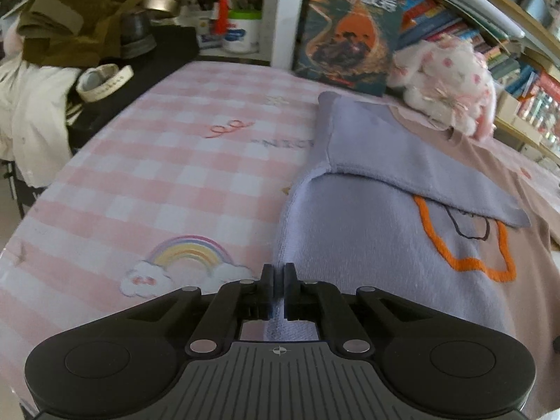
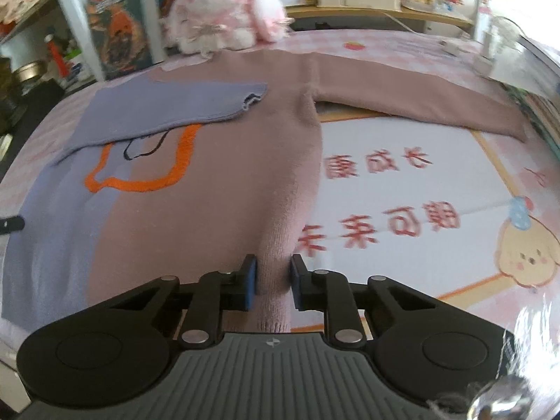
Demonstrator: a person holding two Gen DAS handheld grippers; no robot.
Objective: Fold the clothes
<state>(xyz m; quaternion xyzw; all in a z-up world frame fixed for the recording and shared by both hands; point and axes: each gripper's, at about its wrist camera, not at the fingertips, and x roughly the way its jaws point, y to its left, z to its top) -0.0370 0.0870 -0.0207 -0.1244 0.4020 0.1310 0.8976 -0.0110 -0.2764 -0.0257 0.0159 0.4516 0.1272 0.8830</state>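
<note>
A sweater, lavender on one half (image 1: pixel 378 245) and dusty pink on the other (image 2: pixel 217 182), lies flat on a pink checked bed sheet (image 1: pixel 168 175). It has an orange outline design (image 2: pixel 140 182). The lavender sleeve (image 2: pixel 168 112) is folded across the chest. The pink sleeve (image 2: pixel 413 91) lies stretched out to the right. My left gripper (image 1: pixel 279 274) is shut at the lavender side edge near the hem; whether cloth is pinched I cannot tell. My right gripper (image 2: pixel 273 273) is part open with a raised fold of the pink hem edge between its fingers.
A white and pink plush toy (image 2: pixel 220 14) and a large book (image 1: pixel 350 28) stand at the head of the bed. Bookshelves (image 1: pixel 507 52) run behind. A black table (image 1: pixel 147 70) with jars, shoes and piled clothes (image 1: pixel 63 17) stands to the left. A printed blanket (image 2: pixel 402 192) lies right of the sweater.
</note>
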